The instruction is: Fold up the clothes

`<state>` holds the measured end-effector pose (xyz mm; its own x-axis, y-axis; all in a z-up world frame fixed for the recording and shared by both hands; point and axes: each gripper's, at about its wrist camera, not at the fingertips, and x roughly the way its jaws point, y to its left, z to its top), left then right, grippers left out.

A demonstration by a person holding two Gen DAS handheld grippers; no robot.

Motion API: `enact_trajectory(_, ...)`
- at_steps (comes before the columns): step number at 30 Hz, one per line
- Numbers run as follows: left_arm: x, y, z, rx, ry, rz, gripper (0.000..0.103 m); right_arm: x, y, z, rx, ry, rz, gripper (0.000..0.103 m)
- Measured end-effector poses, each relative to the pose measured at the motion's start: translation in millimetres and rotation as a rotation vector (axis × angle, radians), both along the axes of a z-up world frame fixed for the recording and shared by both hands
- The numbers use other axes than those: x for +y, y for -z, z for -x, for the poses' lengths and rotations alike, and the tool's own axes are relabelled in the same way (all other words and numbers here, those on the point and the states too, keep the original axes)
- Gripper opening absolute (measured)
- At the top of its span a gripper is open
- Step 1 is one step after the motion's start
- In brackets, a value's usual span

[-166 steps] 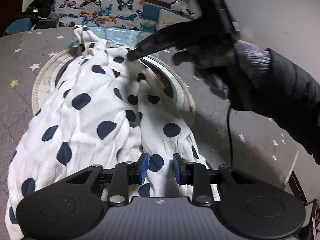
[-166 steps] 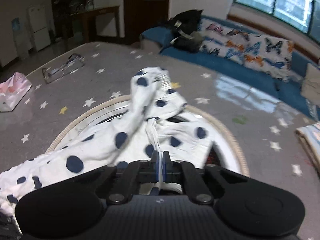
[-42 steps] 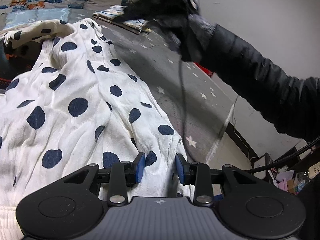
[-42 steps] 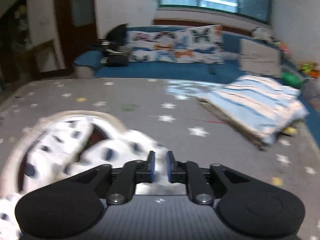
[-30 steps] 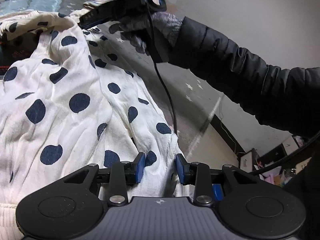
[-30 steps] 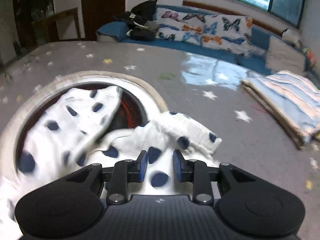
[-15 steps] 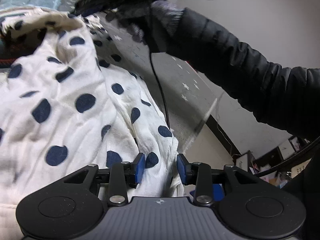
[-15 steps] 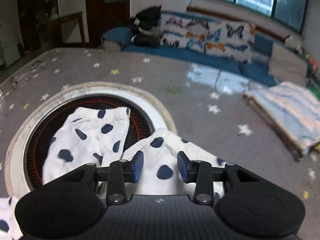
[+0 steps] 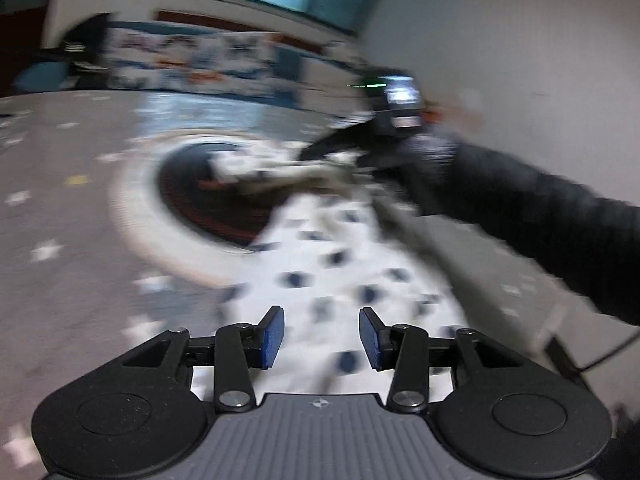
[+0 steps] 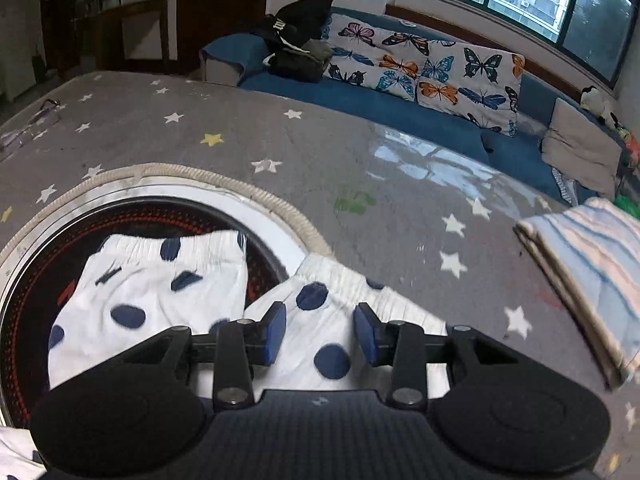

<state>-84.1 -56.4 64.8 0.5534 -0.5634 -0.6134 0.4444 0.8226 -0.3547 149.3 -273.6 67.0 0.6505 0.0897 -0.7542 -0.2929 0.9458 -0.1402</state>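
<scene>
Because the left view is blurry, only the right view shows the grey star desk (image 10: 360, 152) clearly. White spotted pants (image 10: 160, 292) lie across its round ring (image 10: 240, 188). Right tool (image 10: 320, 334) open, empty; left tool (image 9: 322, 338) opening, gripping nothing.

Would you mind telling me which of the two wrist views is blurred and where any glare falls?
Left wrist view: heavy motion blur smears the polka-dot garment and round rim. Right wrist view: mostly sharp; window glare on the star-patterned surface; fisheye bending at edges.
</scene>
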Motion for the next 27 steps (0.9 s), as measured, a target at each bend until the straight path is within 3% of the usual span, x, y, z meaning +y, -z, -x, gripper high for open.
enact_trajectory(5,22.4,13.9,10.3,0.063,-0.077,-0.024,0.047,19.9,-33.3,22.4,-0.018,-0.118,-0.037,0.038)
enact_trajectory(9,23.8,22.2,15.0,0.087,-0.070,-0.031,0.045,57.3,-37.7,43.7,0.029,-0.269,-0.046,0.036)
enact_trajectory(12,21.6,24.2,13.0,0.085,-0.068,-0.025,0.043,89.1,-23.3,49.6,0.072,-0.343,-0.017,0.034)
enact_trajectory(17,22.0,26.9,8.8,0.078,-0.061,-0.024,0.031,117.5,2.6,44.7,0.114,-0.339,0.035,0.032)
enact_trajectory(22,23.3,28.6,5.7,0.070,-0.056,-0.012,0.031,122.7,3.7,38.3,0.112,-0.312,0.047,0.010)
enact_trajectory(27,24.5,31.0,3.8,0.062,-0.041,0.005,0.031,127.8,-8.1,30.0,0.082,-0.295,0.045,0.006)
